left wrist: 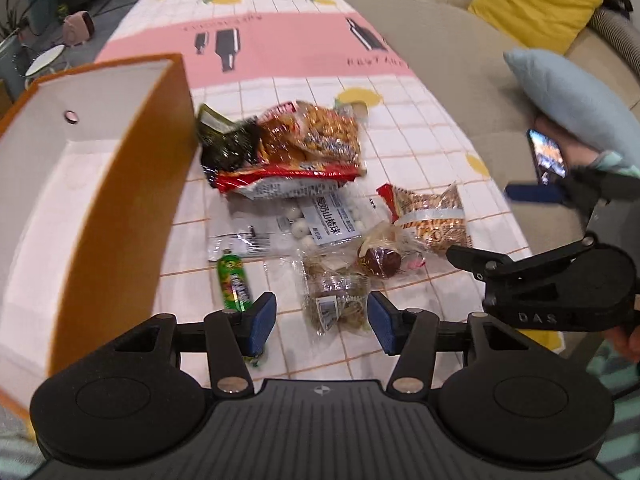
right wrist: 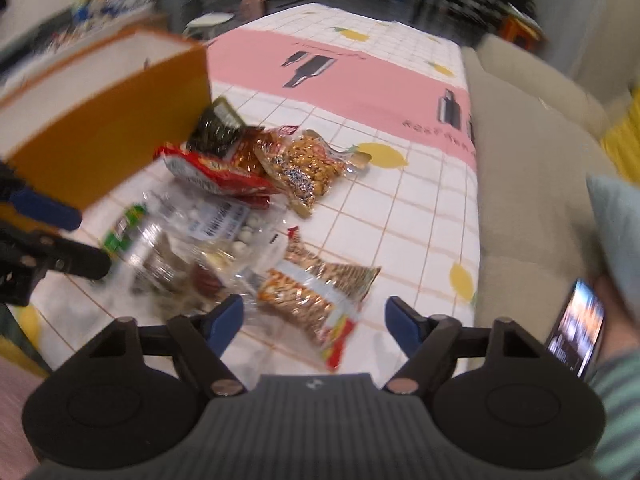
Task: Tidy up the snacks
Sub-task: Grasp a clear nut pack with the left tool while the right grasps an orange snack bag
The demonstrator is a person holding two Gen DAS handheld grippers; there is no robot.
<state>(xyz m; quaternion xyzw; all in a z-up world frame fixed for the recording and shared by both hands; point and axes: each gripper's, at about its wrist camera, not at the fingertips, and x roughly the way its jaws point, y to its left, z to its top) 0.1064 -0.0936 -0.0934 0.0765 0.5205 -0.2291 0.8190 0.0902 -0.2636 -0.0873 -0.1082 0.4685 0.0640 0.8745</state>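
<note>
A pile of snack packets lies on the tablecloth (left wrist: 404, 144): a red and clear bag of buns (left wrist: 296, 152), a clear bag of white balls (left wrist: 320, 220), a green tube (left wrist: 234, 282), a small clear bag of brown sweets (left wrist: 336, 304) and an orange peanut bag (left wrist: 432, 216). An orange box (left wrist: 96, 200) with a white inside stands open at the left. My left gripper (left wrist: 322, 322) is open and empty, just above the brown sweets bag. My right gripper (right wrist: 314, 318) is open and empty over the peanut bag (right wrist: 316, 300); it also shows in the left wrist view (left wrist: 532, 216).
A beige sofa (left wrist: 440, 60) runs along the table's right side with a yellow cushion (left wrist: 536, 0) and a pale blue cushion (left wrist: 576, 100). A hand holds a lit phone (right wrist: 576, 328) at the right. Plants and a round stool (left wrist: 44, 60) stand beyond the far left.
</note>
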